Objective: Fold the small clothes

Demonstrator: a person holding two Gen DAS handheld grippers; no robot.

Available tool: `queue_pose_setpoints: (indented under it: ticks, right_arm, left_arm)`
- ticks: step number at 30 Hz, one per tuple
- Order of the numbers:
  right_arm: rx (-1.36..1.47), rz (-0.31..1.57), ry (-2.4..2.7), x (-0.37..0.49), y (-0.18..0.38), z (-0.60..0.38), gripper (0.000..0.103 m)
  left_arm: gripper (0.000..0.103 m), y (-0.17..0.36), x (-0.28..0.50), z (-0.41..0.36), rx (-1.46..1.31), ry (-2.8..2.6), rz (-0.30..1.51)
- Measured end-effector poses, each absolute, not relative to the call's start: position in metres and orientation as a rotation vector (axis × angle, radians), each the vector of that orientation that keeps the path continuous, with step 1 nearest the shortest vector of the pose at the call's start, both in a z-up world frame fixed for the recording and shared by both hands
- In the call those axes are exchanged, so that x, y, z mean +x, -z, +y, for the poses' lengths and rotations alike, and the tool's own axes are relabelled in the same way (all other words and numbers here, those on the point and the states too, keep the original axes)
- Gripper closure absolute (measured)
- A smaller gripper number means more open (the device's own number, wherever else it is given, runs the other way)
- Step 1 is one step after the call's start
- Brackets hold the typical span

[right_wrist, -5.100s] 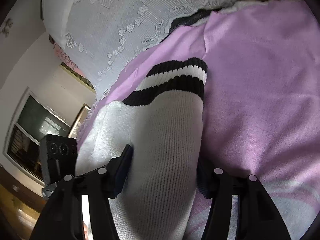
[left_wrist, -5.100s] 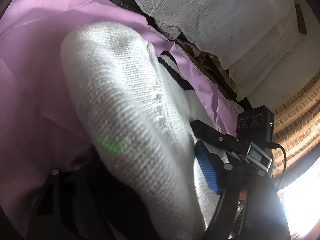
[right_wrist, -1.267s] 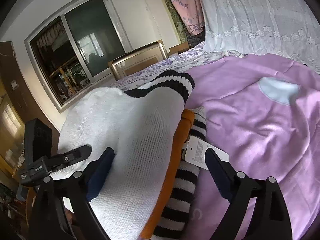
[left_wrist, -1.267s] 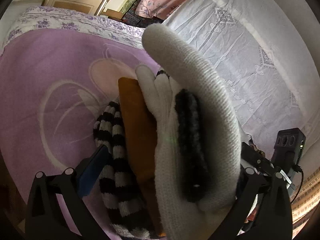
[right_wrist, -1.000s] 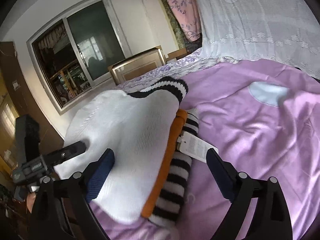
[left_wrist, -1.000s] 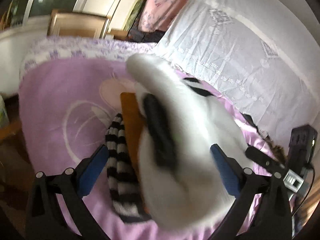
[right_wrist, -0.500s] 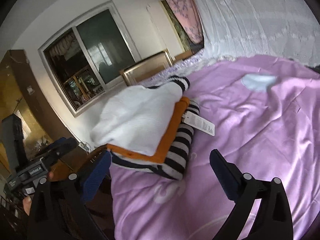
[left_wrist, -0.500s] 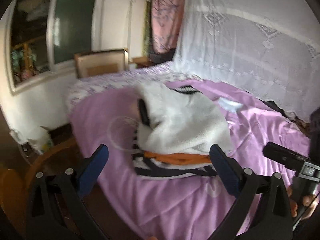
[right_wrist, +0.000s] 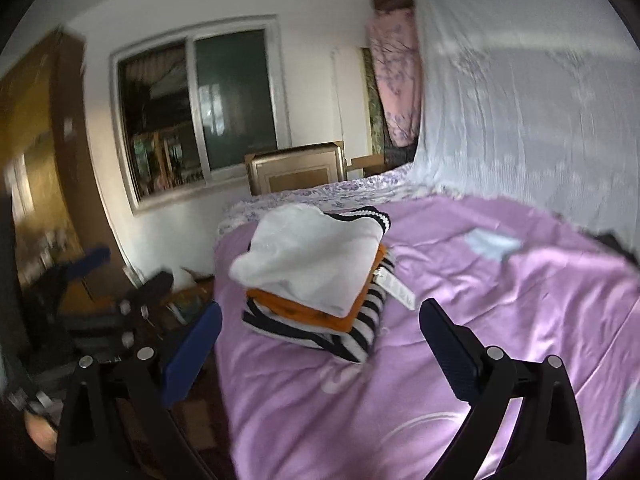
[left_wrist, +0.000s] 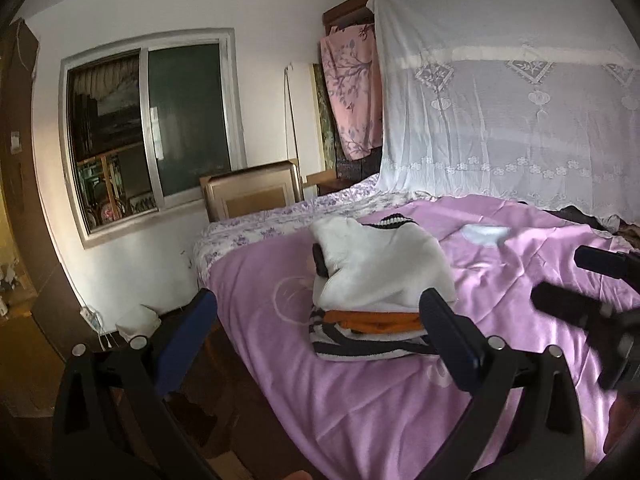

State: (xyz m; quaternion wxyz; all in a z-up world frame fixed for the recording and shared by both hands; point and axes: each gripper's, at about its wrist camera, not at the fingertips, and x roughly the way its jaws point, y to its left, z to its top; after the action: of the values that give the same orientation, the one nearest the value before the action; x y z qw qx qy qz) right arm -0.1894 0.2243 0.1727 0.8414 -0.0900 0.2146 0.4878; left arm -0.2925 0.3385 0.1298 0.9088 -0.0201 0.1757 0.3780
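My left hand-held gripper [left_wrist: 318,316] and right hand-held gripper [right_wrist: 320,326] are both spread wide and empty, held off the near side of the pile [right_wrist: 320,276]. The white sweater [left_wrist: 380,272] lies folded on top, over an orange garment [right_wrist: 300,306] and a black-and-white striped one [right_wrist: 352,332], with a paper tag [right_wrist: 396,286] hanging out on the right. The pile sits on the purple bedspread [right_wrist: 460,300], near the bed's left edge.
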Motion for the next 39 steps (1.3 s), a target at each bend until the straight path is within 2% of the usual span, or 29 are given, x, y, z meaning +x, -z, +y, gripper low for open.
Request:
queue_pose_setpoints:
  ticks: [8,39]
  right_arm:
    - [-0.260,0.452,-1.022,-0.191,-0.161,0.237,0.003]
    - [-0.202,0.519,-1.049,-0.180,-0.151,0.238,0.003]
  left_arm:
    - [0.005,-0.120,-0.284,0.348,-0.053,-0.785,0.391]
    - [0.005,-0.104,-0.265,0.346,-0.047,-0.757,0.502]
